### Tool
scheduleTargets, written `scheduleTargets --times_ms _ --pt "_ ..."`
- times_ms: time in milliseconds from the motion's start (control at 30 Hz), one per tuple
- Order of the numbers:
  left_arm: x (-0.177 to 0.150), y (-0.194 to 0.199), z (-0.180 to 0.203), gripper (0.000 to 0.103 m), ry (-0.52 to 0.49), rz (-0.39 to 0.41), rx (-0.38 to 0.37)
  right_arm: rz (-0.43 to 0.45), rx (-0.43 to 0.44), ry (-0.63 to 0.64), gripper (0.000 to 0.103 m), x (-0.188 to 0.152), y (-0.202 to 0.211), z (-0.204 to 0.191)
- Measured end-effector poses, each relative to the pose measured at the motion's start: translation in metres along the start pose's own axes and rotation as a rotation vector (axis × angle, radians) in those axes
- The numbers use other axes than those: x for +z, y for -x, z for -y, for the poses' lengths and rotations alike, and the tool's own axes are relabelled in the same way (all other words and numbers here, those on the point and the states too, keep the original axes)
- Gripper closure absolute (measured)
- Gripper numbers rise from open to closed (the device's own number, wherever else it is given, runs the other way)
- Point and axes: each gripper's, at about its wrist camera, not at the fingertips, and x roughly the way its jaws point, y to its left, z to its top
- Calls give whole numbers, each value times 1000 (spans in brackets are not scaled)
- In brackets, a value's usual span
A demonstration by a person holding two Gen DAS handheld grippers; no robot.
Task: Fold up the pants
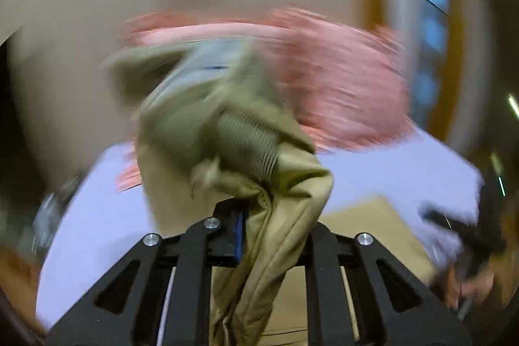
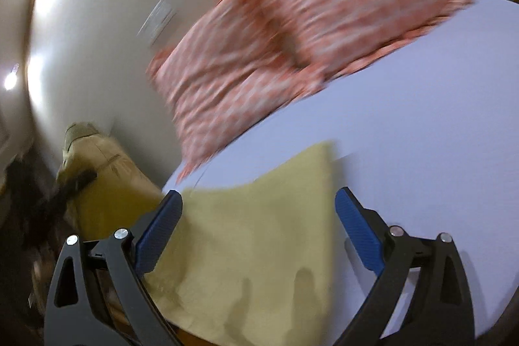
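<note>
A: State of the fingers?

B: The left gripper [image 1: 271,227] clamps the pants [image 1: 227,132] waistband at centre frame, lifting it for folding. The right gripper [image 2: 258,235] is spread wide, empty, above a pant leg lying lower centre on the bed [image 2: 421,106].

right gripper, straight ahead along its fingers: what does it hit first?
Likely the khaki pants, spread on the lavender bed sheet between the open right gripper fingers. Beyond lies the pink striped pillow. Depth is unclear through blur.
</note>
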Motion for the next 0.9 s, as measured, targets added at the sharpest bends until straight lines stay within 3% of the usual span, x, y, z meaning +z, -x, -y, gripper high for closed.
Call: scheduleTargets --times_ms 100,200,300,367,433,467,500,533,600,667,767,800,900 --pt "-26 -40 79 89 -179 -109 -129 39 6 -107 6 11 24 28" --pt "-67 -80 118 86 -272 -247 -174 -27 25 -150 6 13 22 41" --pt "-89 -69 135 82 -361 -213 -121 -128 18 -119 8 12 1 39" --pt "-88 -52 135 75 -379 -179 -133 -193 13 -92 15 10 -18 33" --pt "-84 -19 128 55 -376 -122 -194 -242 10 -71 20 9 -31 28" --pt "-81 -2 121 49 -377 -76 -203 -257 6 -66 20 8 -35 26" --pt "-80 8 118 35 -376 -46 -197 -273 1 -59 21 9 -40 24" --pt "-75 20 111 23 -361 -20 -177 -287 -1 -58 21 10 -44 22" --pt "-63 21 69 11 -249 -13 -115 -306 7 -70 21 13 -49 22" --pt "-55 6 17 10 -74 -60 -62 -315 10 -98 21 17 -54 26" --pt "-58 -41 -66 10 233 -218 -79 -336 12 -131 21 22 -60 29" --pt "-63 -56 -83 10 299 -265 -91 -354 20 -152 21 25 -64 30" --pt "-72 -90 -100 10 355 -363 -132 -394 36 -180 20 31 -74 33"
